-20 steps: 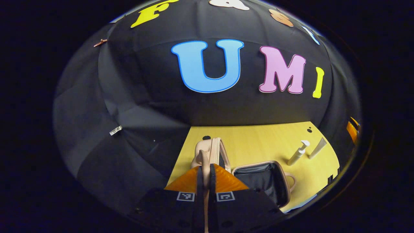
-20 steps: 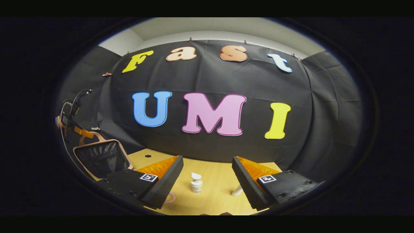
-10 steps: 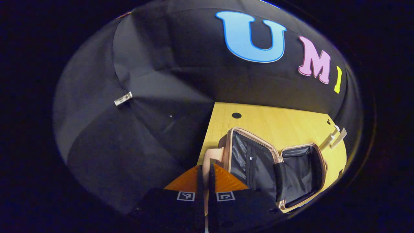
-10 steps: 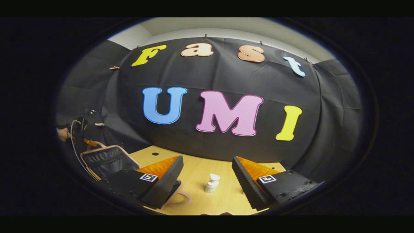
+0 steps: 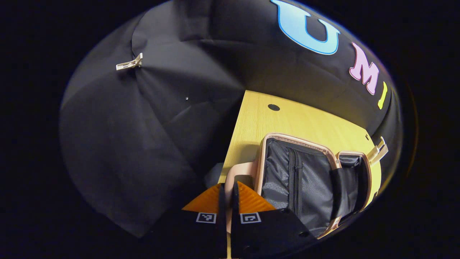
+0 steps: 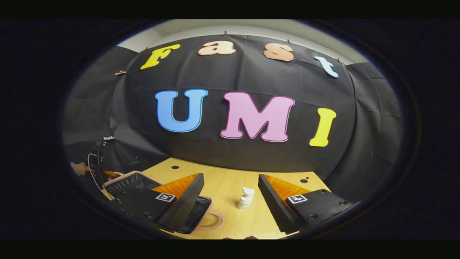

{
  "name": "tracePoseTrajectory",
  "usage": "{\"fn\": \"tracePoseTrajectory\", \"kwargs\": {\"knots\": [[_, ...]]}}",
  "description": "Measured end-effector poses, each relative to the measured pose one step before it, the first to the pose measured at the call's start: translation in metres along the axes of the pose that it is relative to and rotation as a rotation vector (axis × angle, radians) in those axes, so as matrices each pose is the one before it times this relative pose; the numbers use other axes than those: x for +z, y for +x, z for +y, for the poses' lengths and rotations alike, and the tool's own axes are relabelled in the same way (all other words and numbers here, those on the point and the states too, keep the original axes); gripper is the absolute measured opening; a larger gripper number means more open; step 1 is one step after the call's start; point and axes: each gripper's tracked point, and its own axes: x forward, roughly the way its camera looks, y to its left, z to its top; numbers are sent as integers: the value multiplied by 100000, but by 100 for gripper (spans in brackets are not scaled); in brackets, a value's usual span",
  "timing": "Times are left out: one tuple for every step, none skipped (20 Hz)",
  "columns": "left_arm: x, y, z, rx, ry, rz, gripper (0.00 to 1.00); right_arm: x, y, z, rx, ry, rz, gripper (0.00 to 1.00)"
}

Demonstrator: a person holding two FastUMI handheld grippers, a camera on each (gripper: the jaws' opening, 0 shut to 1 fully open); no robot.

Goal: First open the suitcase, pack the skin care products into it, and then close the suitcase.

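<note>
The suitcase (image 5: 309, 176) is being laid open on the tabletop (image 5: 287, 118) by the left gripper (image 5: 227, 190), its fingers pinched on the pink handle (image 5: 235, 174); the lid should be lowered gently until flat. Its dark mesh lining is being exposed. The right gripper (image 6: 230, 198) is being held open, the pump bottle (image 6: 245, 198) between its fingers.

Count of what sits on the wooden table (image 5: 287, 118)

One pink suitcase (image 5: 302, 176), lying open with two dark-lined halves. Two pale skin care products: one pump bottle (image 6: 245, 198) and one tube (image 5: 381, 150) beside it. Two grippers: the left gripper (image 5: 227, 194) and the right gripper (image 6: 230, 196).
</note>
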Motion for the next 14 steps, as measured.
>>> {"fn": "tracePoseTrajectory", "kwargs": {"knots": [[-214, 521, 119, -214, -420, 287, 11, 32, 23, 6, -803, -657, 89, 96], [-900, 768, 163, 416, -428, 1155, 12, -121, 46, 30, -531, -300, 273, 96], [-307, 563, 667, 2028, 178, 567, 13, -68, 32, 23, -354, 62, 46, 96], [-230, 255, 362, 1137, -92, 517, 16, -213, 79, 97, -89, 179, 61, 96], [53, 207, 345, 1342, -513, -300, 23, -246, 132, 85, -146, -106, 278, 96], [122, -658, 260, 74, -683, -1164, 25, -328, 113, 9, -294, -493, 468, 96], [390, -60, -77, -372, -819, -1835, 44, -244, 159, 147, -381, -662, 339, 96], [525, -368, 171, 796, -141, -2320, 62, -257, 26, -72, -883, -807, -11, 96], [884, -494, -217, 774, 612, -4193, 81, -136, -25, -152, -1559, -899, -808, 96], [1750, -1293, -133, 2004, 925, -7415, 99, 15, -128, -308, -1697, -979, -911, 96], [2396, -1631, -695, 309, 847, -10191, 98, -119, -314, -279, -1124, -878, -561, 96], [2226, -1472, -1623, -1743, 645, -8640, 96, 52, -254, -55, -133, -722, -566, 99], [2196, -1482, -1539, -814, 812, -7546, 95, 125, -63, -154, 200, -524, -435, 96], [2166, -1828, -1816, -484, 1983, -7502, 95, -11, -91, -119, 146, -198, -165, 96]]}}
